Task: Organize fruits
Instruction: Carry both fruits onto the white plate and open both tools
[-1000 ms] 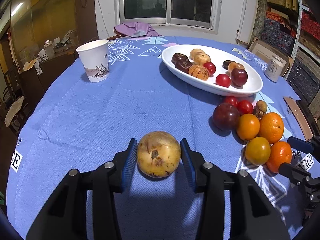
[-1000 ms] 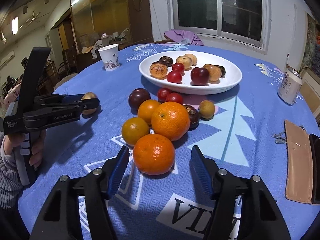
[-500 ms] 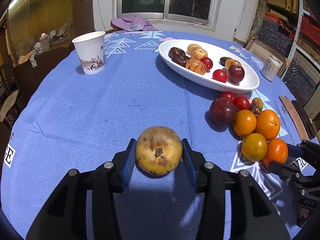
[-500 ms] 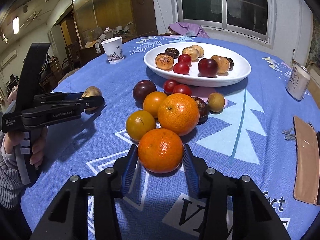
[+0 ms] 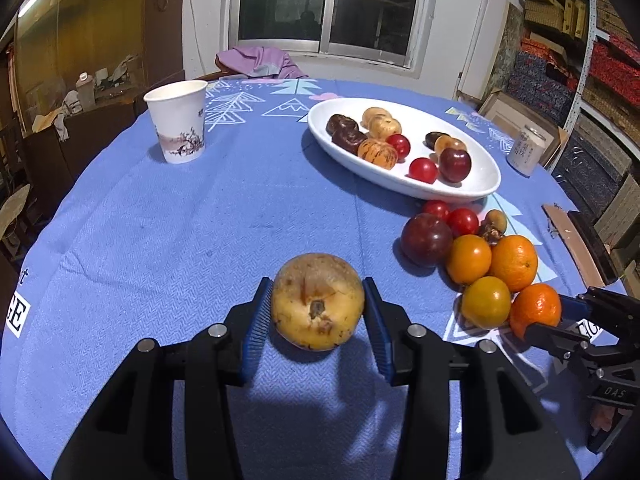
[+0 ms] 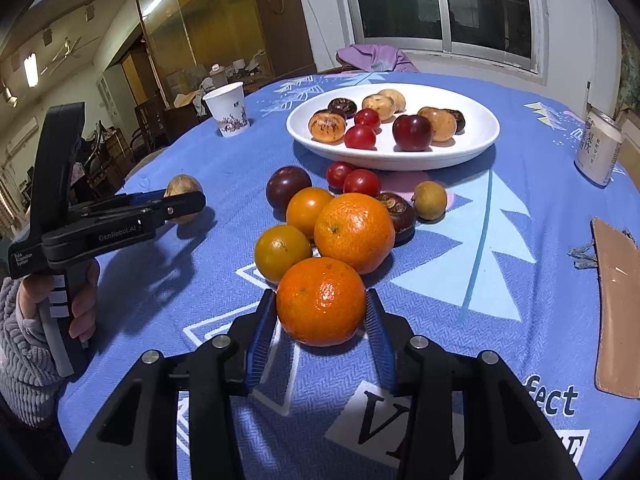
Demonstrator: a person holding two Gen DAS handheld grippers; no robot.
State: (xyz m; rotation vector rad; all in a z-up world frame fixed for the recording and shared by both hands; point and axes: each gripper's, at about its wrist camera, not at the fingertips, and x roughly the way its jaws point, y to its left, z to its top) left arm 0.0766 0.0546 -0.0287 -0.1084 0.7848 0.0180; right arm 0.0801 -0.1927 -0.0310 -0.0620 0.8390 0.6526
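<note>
Two grippers work over a round table under a blue patterned tablecloth (image 5: 180, 240). Largest of what stands on it is the white oval plate (image 6: 476, 140) at the far side, holding about nine small fruits: dark red plums, red cherry tomatoes, speckled orange and tan ones, and dark brown ones. A paper cup (image 5: 178, 122) stands upright well to the left of the plate, and a drink can (image 6: 598, 150) stands near the table's right edge, with a flat brown case (image 6: 616, 312) lying nearer the camera on that side.

Just in front of the plate sits a tight cluster of loose fruit (image 6: 352, 224): a big orange, two smaller orange-yellow ones, a dark plum, two red tomatoes, a brown mangosteen-like fruit and a small tan one, most of them touching.

The right gripper (image 6: 322, 322) has its blue pads pressed on both sides of a mandarin (image 6: 320, 300) at the near edge of that cluster, low over the cloth, just beside the yellow fruit behind it.

The left gripper (image 5: 318, 316), held by a hand (image 6: 80, 304) in a grey fuzzy sleeve, pinches a blotchy yellow-brown round fruit (image 5: 318, 300) between its pads, well apart from the cluster, above bare cloth.
</note>
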